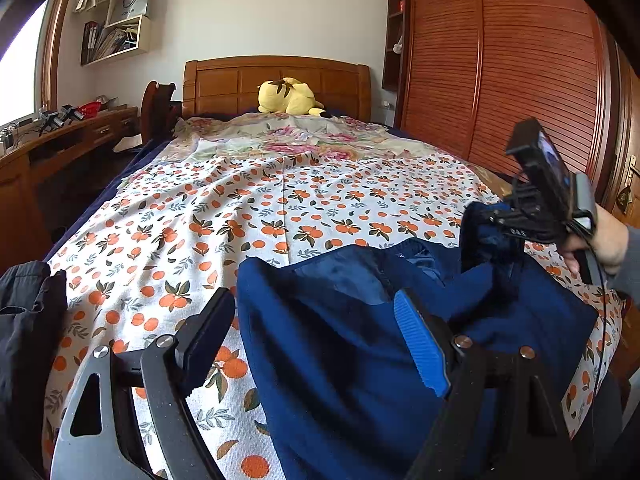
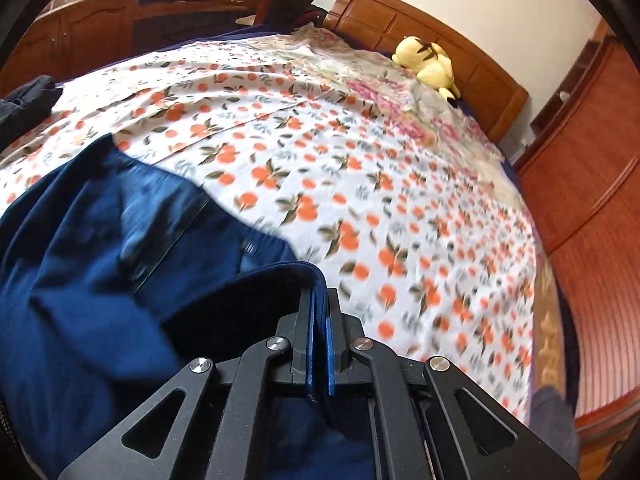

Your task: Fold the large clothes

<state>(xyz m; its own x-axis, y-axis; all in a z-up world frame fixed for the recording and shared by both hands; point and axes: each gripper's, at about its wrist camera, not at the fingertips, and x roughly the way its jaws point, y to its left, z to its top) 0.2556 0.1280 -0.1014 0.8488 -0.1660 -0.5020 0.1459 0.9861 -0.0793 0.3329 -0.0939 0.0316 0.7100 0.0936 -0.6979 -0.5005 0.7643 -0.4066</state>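
Note:
A dark blue garment [image 1: 340,360] lies crumpled at the near end of the bed. My left gripper [image 1: 316,304] hovers open over the garment's left part, its jaws wide; the left finger is above the sheet and the blue-padded right finger [image 1: 420,344] above the cloth. My right gripper [image 2: 320,296] is shut on a folded edge of the blue garment [image 2: 80,260], with the fabric pinched between its blue pads. In the left wrist view that right gripper [image 1: 492,220] holds the edge lifted off the bed at the right, with a person's hand [image 1: 608,244] behind it.
The bed sheet [image 1: 240,200] with an orange-fruit print stretches to the wooden headboard, where a yellow plush toy [image 1: 288,96] lies. A black garment [image 1: 24,320] sits at the bed's near left edge. A wooden desk [image 1: 60,140] stands to the left and a wardrobe [image 1: 500,60] to the right.

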